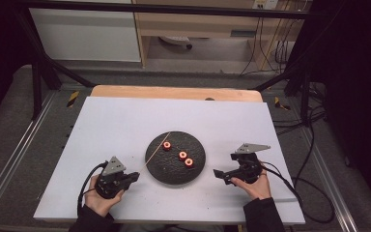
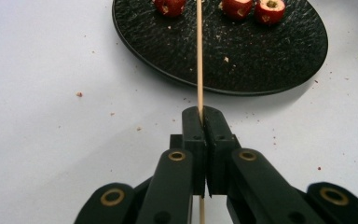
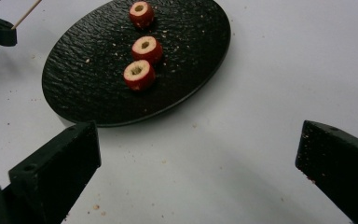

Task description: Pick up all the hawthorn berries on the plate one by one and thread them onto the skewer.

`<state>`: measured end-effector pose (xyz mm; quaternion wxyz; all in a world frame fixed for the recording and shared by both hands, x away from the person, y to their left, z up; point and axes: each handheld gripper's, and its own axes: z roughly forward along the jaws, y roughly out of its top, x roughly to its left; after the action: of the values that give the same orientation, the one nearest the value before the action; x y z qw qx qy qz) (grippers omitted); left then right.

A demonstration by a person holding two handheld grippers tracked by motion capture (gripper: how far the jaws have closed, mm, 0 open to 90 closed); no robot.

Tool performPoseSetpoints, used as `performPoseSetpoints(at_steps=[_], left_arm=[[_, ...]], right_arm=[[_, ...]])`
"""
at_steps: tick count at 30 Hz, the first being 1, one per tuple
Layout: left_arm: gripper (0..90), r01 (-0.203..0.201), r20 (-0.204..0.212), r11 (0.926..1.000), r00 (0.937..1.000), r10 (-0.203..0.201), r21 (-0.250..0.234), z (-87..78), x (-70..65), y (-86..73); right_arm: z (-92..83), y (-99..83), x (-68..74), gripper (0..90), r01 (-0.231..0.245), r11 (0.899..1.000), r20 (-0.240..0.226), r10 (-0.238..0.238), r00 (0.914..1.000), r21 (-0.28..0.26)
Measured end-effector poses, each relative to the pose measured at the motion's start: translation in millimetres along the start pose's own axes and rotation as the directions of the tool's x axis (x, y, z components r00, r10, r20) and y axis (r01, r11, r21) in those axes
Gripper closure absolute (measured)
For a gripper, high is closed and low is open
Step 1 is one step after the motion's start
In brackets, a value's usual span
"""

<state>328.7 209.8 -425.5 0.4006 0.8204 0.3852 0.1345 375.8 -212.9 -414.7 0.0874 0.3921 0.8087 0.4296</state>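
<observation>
Left gripper (image 2: 200, 116) clenched on thin wooden skewer (image 2: 199, 56), nothing threaded yet. Right gripper (image 3: 196, 154) released, empty; 3 cored red fruit pieces (image 3: 144, 46) still on round black textured plate (image 3: 84, 79), likely all left to skewer.

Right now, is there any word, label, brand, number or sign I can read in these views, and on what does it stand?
None can be read.
The black plate, the red fruit pieces, the wooden skewer, the white table and both grippers carry no text.
Beyond the table, a grey patch on the wooden furniture and a wall socket are too small to read.
</observation>
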Motion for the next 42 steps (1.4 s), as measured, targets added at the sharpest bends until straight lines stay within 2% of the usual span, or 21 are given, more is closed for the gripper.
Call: performPoseSetpoints(at_steps=[14, 18, 23, 25, 28, 31, 34, 40, 42], left_arm=[[88.3, -0.020, -0.005, 0.9997, 0.9998, 0.020, -0.012, -2.2, -0.5, -7.6], [88.3, -0.019, -0.008, 0.9996, 0.9998, 0.019, -0.019, -3.7, -0.4, -7.9], [88.3, -0.019, -0.006, 0.9996, 0.9998, 0.019, -0.020, -4.3, 0.7, -8.8], [88.3, -0.017, -0.007, 0.9995, 0.9998, 0.017, -0.026, -5.0, 0.9, -9.3], [88.3, -0.016, -0.007, 0.9996, 0.9999, 0.016, -0.025, -5.1, 1.3, -9.5], [88.3, -0.012, -0.006, 0.9997, 0.9999, 0.012, -0.022, -4.7, 1.6, -9.8], [88.3, -0.015, -0.005, 0.9997, 0.9999, 0.015, -0.018, -3.8, 1.3, -10.0], [88.3, -0.010, -0.003, 0.9999, 0.9999, 0.010, -0.014, -3.5, 2.1, -10.0], [88.3, -0.013, -0.002, 0.9998, 0.9999, 0.013, -0.011, -3.1, 1.5, -10.0]], right_arm=[[25.8, 44.9, 26.4, 1.3, 0.053, 0.995, 0.027, -0.056, 0.9981, 0.089], [37.3, 62.2, 37.4, 4.1, 0.081, 0.989, 0.022, -0.084, 0.9962, 0.128], [48.2, 75.7, 44.2, 7.8, 0.095, 0.980, 0.032, -0.102, 0.9942, 0.175], [53.5, 81.8, 46.9, 11.3, 0.093, 0.978, 0.017, -0.098, 0.9951, 0.185], [61.9, 89.5, 50.2, 14.4, 0.097, 0.969, 0.007, -0.102, 0.9948, 0.227], [70.9, 94.6, 52.4, 18.0, 0.108, 0.955, -0.006, -0.110, 0.9939, 0.276], [80.2, 96.9, 54.5, 21.3, 0.129, 0.935, -0.005, -0.135, 0.9909, 0.332], [92.5, 97.0, 54.4, 31.8, 0.130, 0.908, -0.024, -0.132, 0.9910, 0.397], [96.0, 97.4, 53.5, 34.5, 0.138, 0.897, -0.032, -0.137, 0.9900, 0.421]])
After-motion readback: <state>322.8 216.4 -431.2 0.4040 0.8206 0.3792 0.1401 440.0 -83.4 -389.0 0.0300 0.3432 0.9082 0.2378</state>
